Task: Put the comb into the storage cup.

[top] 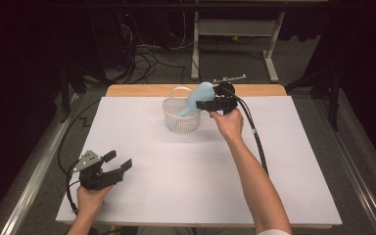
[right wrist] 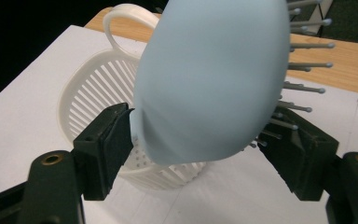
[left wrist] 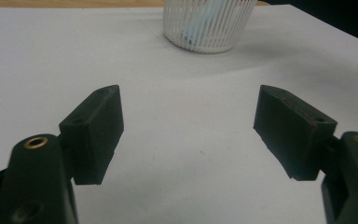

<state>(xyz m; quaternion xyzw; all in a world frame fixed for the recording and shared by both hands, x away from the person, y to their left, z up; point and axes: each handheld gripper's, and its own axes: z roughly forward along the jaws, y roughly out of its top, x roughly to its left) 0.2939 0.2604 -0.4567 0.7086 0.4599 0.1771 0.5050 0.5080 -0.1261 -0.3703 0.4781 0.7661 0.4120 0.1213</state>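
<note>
A light blue hairbrush (top: 199,94) stands tilted in a white slatted basket (top: 181,121) at the back middle of the white mat, handle down inside, head over the right rim. My right gripper (top: 204,102) reaches it from the right. In the right gripper view its jaws stand wide, one on each side of the brush head (right wrist: 209,79): one by the smooth back, the other at the bristle tips, so the right gripper (right wrist: 196,135) is open. Near the mat's front left, my left gripper (top: 118,161) is open with nothing between its jaws, and from the left gripper (left wrist: 189,121) the basket (left wrist: 207,28) lies ahead.
A white mat (top: 196,166) covers the wooden table (top: 142,90). A desk frame (top: 235,29) and cables lie on the floor behind. The right gripper's cable (top: 254,132) trails along the forearm.
</note>
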